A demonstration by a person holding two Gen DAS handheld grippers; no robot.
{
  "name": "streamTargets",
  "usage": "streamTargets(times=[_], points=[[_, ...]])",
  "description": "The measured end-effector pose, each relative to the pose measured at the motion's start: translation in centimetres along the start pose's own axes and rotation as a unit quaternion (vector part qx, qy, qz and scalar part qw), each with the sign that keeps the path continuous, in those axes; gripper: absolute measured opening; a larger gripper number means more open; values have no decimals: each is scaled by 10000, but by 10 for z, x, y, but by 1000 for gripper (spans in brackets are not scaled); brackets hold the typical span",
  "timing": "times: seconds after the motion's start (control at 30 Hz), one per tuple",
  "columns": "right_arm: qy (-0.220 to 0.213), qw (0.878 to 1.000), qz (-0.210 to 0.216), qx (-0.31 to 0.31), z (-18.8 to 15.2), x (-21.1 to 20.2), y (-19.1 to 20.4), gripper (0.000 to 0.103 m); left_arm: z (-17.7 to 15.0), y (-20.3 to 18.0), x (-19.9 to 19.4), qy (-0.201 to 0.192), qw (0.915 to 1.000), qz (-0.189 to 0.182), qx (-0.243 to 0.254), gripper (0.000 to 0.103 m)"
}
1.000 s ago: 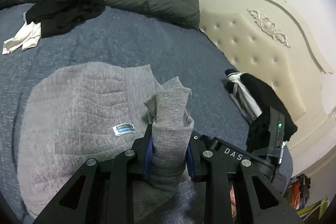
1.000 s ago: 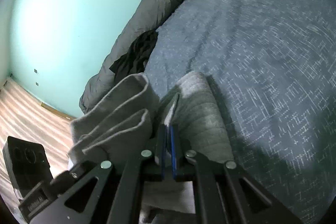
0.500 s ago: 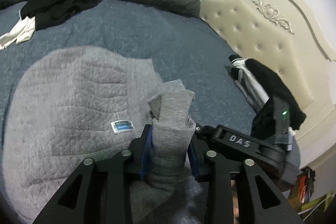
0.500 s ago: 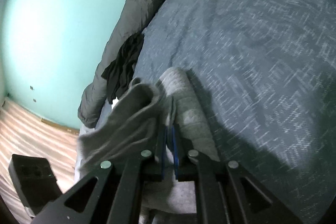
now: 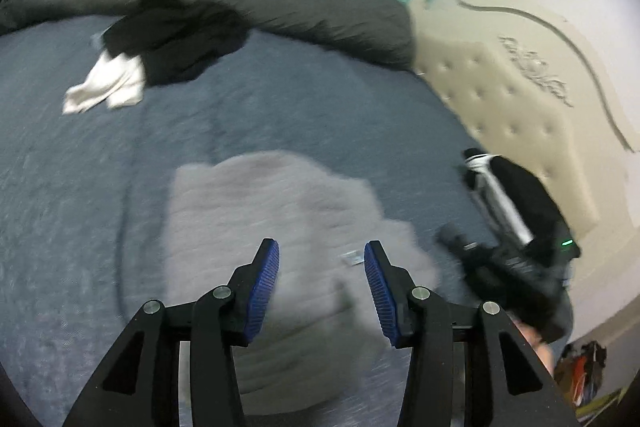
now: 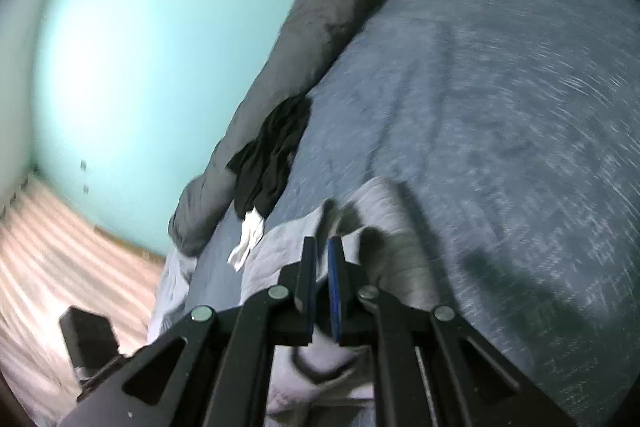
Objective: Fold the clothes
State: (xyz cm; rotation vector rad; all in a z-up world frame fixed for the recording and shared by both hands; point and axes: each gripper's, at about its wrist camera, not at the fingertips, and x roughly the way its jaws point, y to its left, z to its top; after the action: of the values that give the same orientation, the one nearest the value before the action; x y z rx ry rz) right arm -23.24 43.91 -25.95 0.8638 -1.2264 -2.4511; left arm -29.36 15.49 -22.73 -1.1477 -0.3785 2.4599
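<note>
Reading outward from my left gripper [image 5: 321, 261]: jaws opening, nothing between the blue pads [image 5: 262, 291]; grey garment [image 5: 256, 227] flat on the bed [image 5: 320, 115] directly below and ahead. Right gripper [image 6: 321, 259]: pressed nearly together, grey cloth apparently pinched at the garment's near edge.

A left gripper [image 5: 321, 263] hovers over a grey knitted garment [image 5: 256, 227] lying on a blue bed [image 5: 300, 107], its blue-padded jaws opening with nothing between them. A black garment [image 5: 176, 39] and white cloth [image 5: 108, 87] lie further off, near a dark rolled duvet [image 5: 280, 7].
</note>
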Motion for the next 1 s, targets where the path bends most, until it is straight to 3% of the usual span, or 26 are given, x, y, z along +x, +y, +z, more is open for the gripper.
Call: streamTargets(times=[0.07, 0.13, 0.17, 0.33, 0.53, 0.6, 0.67, 0.9, 1.0], points=[[146, 9999, -23, -23, -3, 8, 2, 7, -8, 10, 2, 30, 9999, 82, -52, 48], [245, 9997, -40, 46, -5, 14, 0, 28, -15, 18, 3, 57, 9999, 126, -103, 48], [269, 9996, -59, 74, -6, 15, -1, 46, -18, 19, 5, 74, 9998, 141, -97, 48], [420, 9990, -82, -157, -11, 14, 3, 47, -26, 16, 10, 112, 9998, 185, -35, 48], [790, 9955, -243, -457, -25, 35, 4, 31, -30, 17, 13, 158, 9997, 207, -35, 48], [832, 9944, -319, -562, -26, 38, 3, 11, -32, 17, 17, 191, 9996, 224, -18, 48], [774, 9952, -272, -529, -26, 35, 1, 5, -35, 16, 23, 263, 9993, 247, 46, 48], [-87, 9977, -228, -629, -10, -10, 6, 3, -28, 7, 11, 97, 9995, 230, 211, 48], [53, 9979, -353, -549, -12, -6, -2, 3, -24, 5, 8, 34, 9992, 307, 248, 48]])
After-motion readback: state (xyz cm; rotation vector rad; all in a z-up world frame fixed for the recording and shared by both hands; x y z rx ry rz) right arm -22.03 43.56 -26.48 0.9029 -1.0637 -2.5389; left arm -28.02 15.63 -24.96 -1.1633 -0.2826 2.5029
